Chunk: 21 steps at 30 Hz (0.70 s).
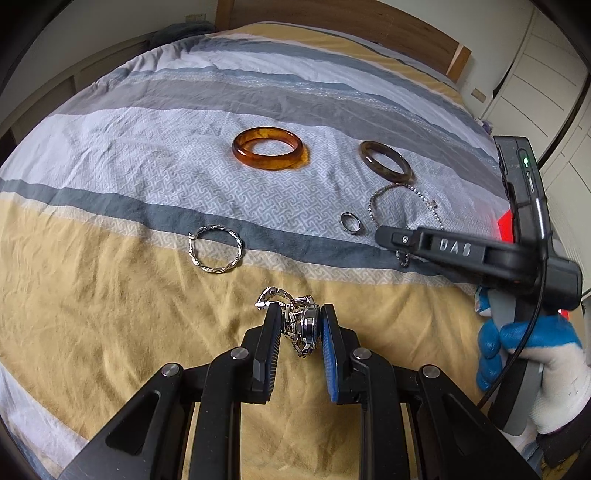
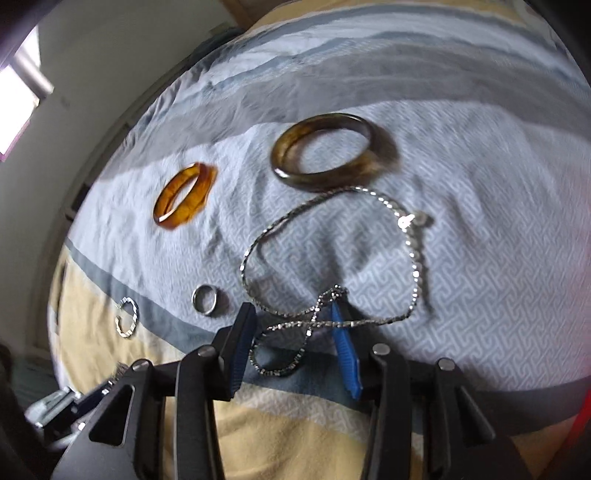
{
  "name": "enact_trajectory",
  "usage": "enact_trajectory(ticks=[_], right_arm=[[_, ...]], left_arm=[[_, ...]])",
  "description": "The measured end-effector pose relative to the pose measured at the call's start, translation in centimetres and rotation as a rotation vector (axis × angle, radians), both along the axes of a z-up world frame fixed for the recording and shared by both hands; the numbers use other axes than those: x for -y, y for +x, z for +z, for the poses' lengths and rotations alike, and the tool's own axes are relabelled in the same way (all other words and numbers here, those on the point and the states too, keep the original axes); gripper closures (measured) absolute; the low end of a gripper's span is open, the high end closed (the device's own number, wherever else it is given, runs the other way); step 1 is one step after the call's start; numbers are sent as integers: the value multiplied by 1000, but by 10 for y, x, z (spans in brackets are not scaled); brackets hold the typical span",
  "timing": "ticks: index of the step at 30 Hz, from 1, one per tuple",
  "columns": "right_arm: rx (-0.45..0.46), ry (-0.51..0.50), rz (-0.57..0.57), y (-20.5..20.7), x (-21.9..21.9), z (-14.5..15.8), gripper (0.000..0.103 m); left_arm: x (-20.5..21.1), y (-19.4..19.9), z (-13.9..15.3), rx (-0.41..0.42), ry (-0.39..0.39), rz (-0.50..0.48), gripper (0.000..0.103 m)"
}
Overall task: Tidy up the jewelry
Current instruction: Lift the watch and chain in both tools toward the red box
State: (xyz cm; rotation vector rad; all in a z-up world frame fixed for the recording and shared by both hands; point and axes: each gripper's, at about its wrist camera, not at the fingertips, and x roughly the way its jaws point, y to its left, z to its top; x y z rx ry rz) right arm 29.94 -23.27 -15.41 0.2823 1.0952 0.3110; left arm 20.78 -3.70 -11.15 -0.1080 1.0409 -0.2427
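My left gripper (image 1: 300,318) is shut on a silver watch (image 1: 301,325) with a metal link band, just above the yellow part of the bedspread. My right gripper (image 2: 291,314) is open, with its fingers on either side of a silver chain necklace (image 2: 332,258) that lies on the patterned stripe; it also shows in the left wrist view (image 1: 384,236). An amber bangle (image 1: 268,147), a dark brown-green bangle (image 1: 386,161), a small silver ring (image 1: 351,222) and a twisted silver bracelet (image 1: 215,249) lie flat on the bed.
The jewelry lies on a striped bedspread (image 1: 147,147) in grey, white and yellow. A wooden headboard (image 1: 351,26) stands at the far end. White cabinets (image 1: 546,74) are at the right. A gloved hand (image 1: 524,350) holds the right gripper.
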Motion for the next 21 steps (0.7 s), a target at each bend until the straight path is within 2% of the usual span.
enact_trajectory(ticks=[2, 4, 6, 7, 9, 15, 21], right_arm=[[10, -21, 20, -1, -2, -1, 63], [26, -97, 54, -2, -7, -1, 66], [37, -169, 57, -4, -11, 0, 78], [36, -184, 47, -3, -9, 0, 89], [20, -152, 22, 0, 1, 1, 99], [40, -49, 9, -8, 16, 17, 101], [83, 35, -9, -32, 32, 45, 101]], left_arm=[[0, -1, 1, 2, -1, 1, 82], [-1, -2, 2, 4, -3, 3, 82], [-2, -2, 3, 6, -3, 6, 82], [-3, -2, 4, 7, -3, 10, 82], [-5, -3, 7, 11, -3, 16, 82], [-4, -6, 16, 29, -5, 20, 82], [0, -14, 33, 61, -5, 18, 82]])
